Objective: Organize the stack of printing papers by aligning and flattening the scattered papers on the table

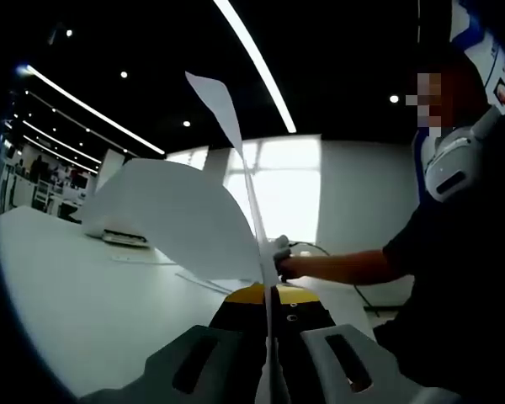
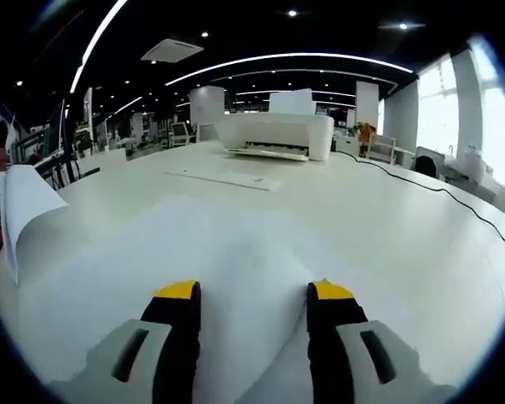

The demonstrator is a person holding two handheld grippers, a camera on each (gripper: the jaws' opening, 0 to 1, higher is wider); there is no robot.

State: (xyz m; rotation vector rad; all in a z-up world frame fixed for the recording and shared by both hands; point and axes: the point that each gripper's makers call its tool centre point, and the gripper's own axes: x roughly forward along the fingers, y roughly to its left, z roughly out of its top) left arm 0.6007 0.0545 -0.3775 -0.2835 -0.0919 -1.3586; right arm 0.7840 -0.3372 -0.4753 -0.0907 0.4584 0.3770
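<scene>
One thin, floppy sheet (image 1: 172,219) sits pinched edge-on in my left gripper (image 1: 269,370); my right gripper (image 2: 252,337) hangs wide over paper (image 2: 236,252).

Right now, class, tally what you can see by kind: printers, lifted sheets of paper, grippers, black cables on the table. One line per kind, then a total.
Printers: 1, white printer
Lifted sheets of paper: 1, curled sheet pinched in the left gripper
Grippers: 2, with the right gripper, jaws apart
Black cables: 1, cable
Total: 5
</scene>
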